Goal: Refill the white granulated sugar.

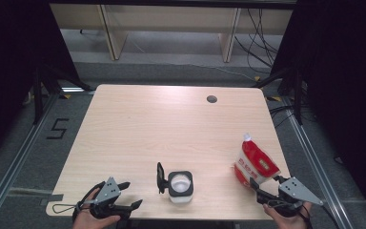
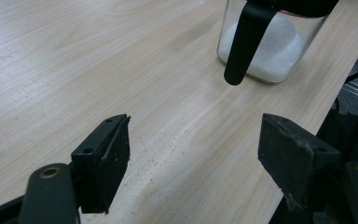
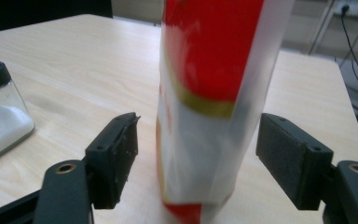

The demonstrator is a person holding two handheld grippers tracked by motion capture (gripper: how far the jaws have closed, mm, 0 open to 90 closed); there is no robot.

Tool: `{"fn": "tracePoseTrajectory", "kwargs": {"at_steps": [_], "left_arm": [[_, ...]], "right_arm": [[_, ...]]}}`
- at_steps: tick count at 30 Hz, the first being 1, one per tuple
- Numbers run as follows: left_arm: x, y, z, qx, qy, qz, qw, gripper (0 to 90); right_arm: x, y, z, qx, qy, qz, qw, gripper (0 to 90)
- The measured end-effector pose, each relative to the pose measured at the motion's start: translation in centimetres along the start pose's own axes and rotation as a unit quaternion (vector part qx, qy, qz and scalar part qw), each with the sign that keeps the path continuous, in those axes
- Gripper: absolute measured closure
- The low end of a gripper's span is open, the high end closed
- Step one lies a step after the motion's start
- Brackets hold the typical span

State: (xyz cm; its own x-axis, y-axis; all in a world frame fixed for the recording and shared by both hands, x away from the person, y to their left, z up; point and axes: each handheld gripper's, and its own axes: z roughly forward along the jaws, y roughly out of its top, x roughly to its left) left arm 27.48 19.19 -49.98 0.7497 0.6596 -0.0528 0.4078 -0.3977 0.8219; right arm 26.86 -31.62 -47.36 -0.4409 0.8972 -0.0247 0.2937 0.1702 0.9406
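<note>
A: The red-and-white pouch (image 1: 254, 162) stands upright near the table's (image 1: 171, 124) right front edge; our right gripper (image 3: 196, 161) has its jaws spread on either side of it, pads clear of the film.

B: We see the glass jar (image 1: 180, 186) of white granules at the front middle, its black lid flipped open. Our left gripper (image 2: 193, 154) rests spread wide and empty, just left of it.

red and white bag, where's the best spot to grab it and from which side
Probably the lower body of the bag, pinched across its narrow width from the table's near edge, where the right claw already straddles it open. It stands upright and slim there; the spout end looks floppier.
</note>
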Motion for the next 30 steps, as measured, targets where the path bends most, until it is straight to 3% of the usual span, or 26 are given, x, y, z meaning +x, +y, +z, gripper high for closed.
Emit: {"fn": "tracePoseTrajectory", "kwargs": {"at_steps": [2, 3, 4, 5, 6, 7, 10, 13, 14, 15, 16, 17, 18, 20, 21, 22, 24, 25, 30], "left_arm": [[0.0, 0.0, 0.0, -0.002, -0.001, -0.002, 1.0000, 24.4], [-0.1, 0.1, 0.0, -0.012, -0.002, -0.012, 0.9998, 24.4], [0.0, 0.1, 0.0, -0.016, -0.002, -0.008, 0.9998, 24.4], [0.3, 0.1, -0.1, -0.004, 0.005, 0.004, 1.0000, 24.4], [0.3, 0.1, -0.2, -0.001, 0.003, 0.003, 1.0000, 24.4], [0.2, 0.2, -0.1, -0.011, -0.001, 0.002, 0.9999, 24.4], [0.0, 0.3, -0.1, -0.008, -0.006, -0.010, 0.9999, 24.4], [0.0, 0.4, 0.0, -0.014, -0.010, -0.012, 0.9998, 24.4], [0.4, 0.5, 0.0, -0.004, -0.007, 0.009, 0.9999, 24.4], [0.2, 0.4, 0.1, -0.006, -0.006, -0.010, 0.9999, 24.4], [0.2, 0.4, 0.2, -0.006, -0.010, -0.010, 0.9999, 24.4], [0.2, 0.4, 0.3, -0.009, -0.012, -0.014, 0.9998, 24.4], [0.4, 0.4, 0.2, -0.002, -0.007, -0.007, 1.0000, 24.3], [0.4, 0.5, 0.3, -0.008, -0.012, -0.009, 0.9999, 24.2], [0.4, 0.5, 0.4, -0.008, -0.014, -0.007, 0.9998, 24.1], [0.3, 0.4, 0.5, -0.010, -0.015, -0.018, 0.9997, 24.0], [0.4, 0.4, 0.4, 0.008, -0.011, -0.006, 0.9999, 23.6], [0.2, 0.4, 0.4, 0.001, -0.016, -0.017, 0.9997, 22.8], [0.3, 0.4, 0.3, -0.003, -0.015, -0.012, 0.9998, 21.1]], "right_arm": [[0.2, -0.1, -0.2, 0.009, -0.004, 0.009, 0.9999, 29.9], [0.2, -0.2, -0.5, 0.010, -0.018, -0.001, 0.9998, 29.9], [0.4, -0.2, -0.7, 0.014, -0.022, 0.008, 0.9996, 29.8], [0.3, -0.2, -0.8, 0.012, -0.019, 0.002, 0.9997, 29.7], [0.5, -0.3, -0.9, 0.015, -0.017, 0.012, 0.9997, 29.7], [0.6, -0.4, -1.0, 0.019, -0.021, -0.001, 0.9996, 28.9], [1.1, -0.6, -1.2, 0.040, -0.018, 0.011, 0.9990, 28.2], [1.2, -0.8, -1.5, 0.045, -0.021, 0.003, 0.9988, 27.8], [1.3, -0.9, -1.7, 0.053, -0.020, 0.007, 0.9984, 27.3], [1.3, -1.0, -1.7, 0.054, -0.021, 0.005, 0.9983, 27.0], [1.3, -1.1, -1.8, 0.054, -0.018, 0.002, 0.9984, 26.9], [1.4, -1.2, -1.9, 0.058, -0.018, 0.007, 0.9981, 26.9], [1.8, -1.3, -2.0, 0.071, -0.019, 0.027, 0.9969, 26.5], [1.7, -1.4, -1.9, 0.070, -0.015, 0.002, 0.9975, 25.8], [1.8, -1.4, -2.0, 0.070, -0.014, 0.000, 0.9974, 25.5], [1.9, -1.5, -2.0, 0.071, -0.013, 0.001, 0.9974, 25.1], [2.0, -1.5, -2.1, 0.075, -0.015, -0.005, 0.9971, 23.6], [2.2, -1.6, -2.1, 0.080, -0.013, 0.000, 0.9967, 22.9], [2.7, -1.6, -2.1, 0.085, -0.009, -0.010, 0.9963, 21.9]]}}
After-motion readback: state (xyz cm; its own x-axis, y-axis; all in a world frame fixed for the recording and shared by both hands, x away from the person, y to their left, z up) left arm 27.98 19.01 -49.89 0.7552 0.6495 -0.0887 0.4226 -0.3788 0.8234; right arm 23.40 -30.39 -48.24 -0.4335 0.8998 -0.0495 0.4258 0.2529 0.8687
